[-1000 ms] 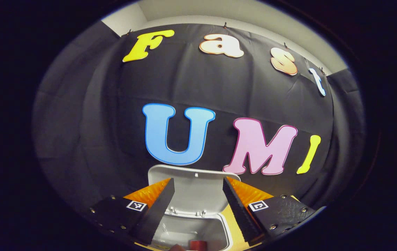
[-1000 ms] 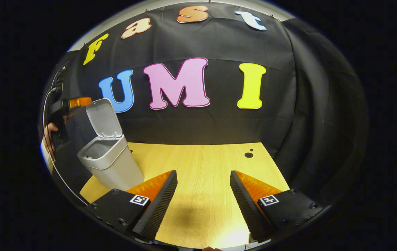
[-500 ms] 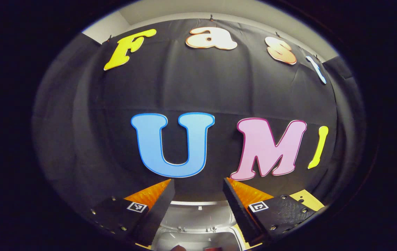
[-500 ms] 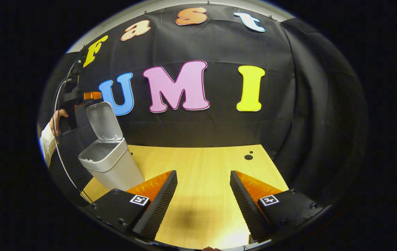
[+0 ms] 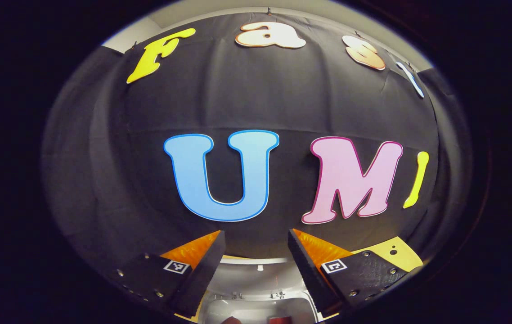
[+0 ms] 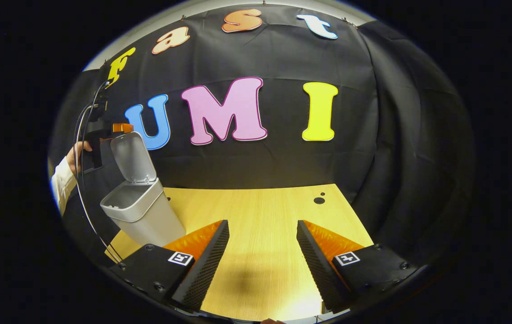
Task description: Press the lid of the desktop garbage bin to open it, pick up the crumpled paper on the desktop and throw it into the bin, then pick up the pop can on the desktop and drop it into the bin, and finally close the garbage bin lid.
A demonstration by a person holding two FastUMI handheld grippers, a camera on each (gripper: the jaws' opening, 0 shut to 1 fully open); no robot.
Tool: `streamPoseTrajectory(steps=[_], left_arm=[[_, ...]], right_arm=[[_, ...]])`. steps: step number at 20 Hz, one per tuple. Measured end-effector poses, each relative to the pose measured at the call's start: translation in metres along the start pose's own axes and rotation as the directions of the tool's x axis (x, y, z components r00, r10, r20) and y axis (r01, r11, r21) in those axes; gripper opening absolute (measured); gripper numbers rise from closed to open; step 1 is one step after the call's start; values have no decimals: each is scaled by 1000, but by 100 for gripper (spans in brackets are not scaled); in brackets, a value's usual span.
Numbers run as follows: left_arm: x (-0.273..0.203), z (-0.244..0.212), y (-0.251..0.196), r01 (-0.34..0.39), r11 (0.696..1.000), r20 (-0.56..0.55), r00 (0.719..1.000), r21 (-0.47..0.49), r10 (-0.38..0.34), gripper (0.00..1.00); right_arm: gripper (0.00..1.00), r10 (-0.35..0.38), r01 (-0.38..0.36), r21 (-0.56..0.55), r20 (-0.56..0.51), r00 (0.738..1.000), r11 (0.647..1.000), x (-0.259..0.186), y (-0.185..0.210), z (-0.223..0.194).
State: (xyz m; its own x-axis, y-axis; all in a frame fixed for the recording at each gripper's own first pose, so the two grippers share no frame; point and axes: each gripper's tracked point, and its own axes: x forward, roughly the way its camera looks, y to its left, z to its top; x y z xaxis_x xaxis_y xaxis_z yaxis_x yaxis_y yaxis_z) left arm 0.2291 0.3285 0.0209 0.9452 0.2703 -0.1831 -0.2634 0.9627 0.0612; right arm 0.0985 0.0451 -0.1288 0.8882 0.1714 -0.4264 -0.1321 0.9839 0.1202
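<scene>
Plainly, the last step looked to be shutting the lid, and these were the risks I judged:

1. In the right gripper view the right gripper (image 6: 260,256) hung at 6 o'clock over the table (image 6: 260,202), jaws spread with nothing between them. It was well apart from the bin, so it could not steady the bin if a push went wrong.

2. The bin (image 6: 141,216) stood at 9 o'clock, near the table's left edge. A hard or off-centre shove on its top could have tipped it or slid it toward that edge.

3. The lid (image 6: 132,155) stood upright on its hinge, at 10 o'clock above the bin's mouth. Pushed too gently, it might have dropped without catching and sprung up again.

4. Just past the lid's top edge were the left gripper (image 6: 103,135) and the hand (image 6: 76,153) holding it, with a cable (image 6: 80,180) looping down beside the bin. That cable could have snagged the lid or rim.

5. In the left gripper view the jaws were spread and empty, with the lid at 6 o'clock between them. Fingers that wide could have straddled the edge and caught instead of pressing flat.

6. A red sliver (image 5: 277,320) at the bottom, inside the bin, was probably the can. If it stood proud, it could have blocked the lid. I could not make out the paper.
</scene>
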Motion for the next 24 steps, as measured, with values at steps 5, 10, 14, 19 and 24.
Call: streamPoseTrajectory(steps=[5,10,14,19,24], left_arm=[[2,17,2,20,1000,29,999,-7,-20,90],[12,-13,12,-8,1000,-95,995,-22,6,91],[-7,-28,8,-8,999,-137,991,-39,2,92],[-57,-67,0,31,998,-152,988,-49,-38,92],[-102,-138,-21,111,988,-148,981,-103,-126,92]], right_arm=[[97,5,-5,3,1,1000,1000,3,1,0],[98,11,-11,6,1,1000,1000,5,2,2],[98,12,-12,9,0,1000,1000,7,2,1],[98,14,-14,16,-18,1000,1000,13,2,-6],[97,22,-22,-1,-19,1000,1000,19,8,-6]])
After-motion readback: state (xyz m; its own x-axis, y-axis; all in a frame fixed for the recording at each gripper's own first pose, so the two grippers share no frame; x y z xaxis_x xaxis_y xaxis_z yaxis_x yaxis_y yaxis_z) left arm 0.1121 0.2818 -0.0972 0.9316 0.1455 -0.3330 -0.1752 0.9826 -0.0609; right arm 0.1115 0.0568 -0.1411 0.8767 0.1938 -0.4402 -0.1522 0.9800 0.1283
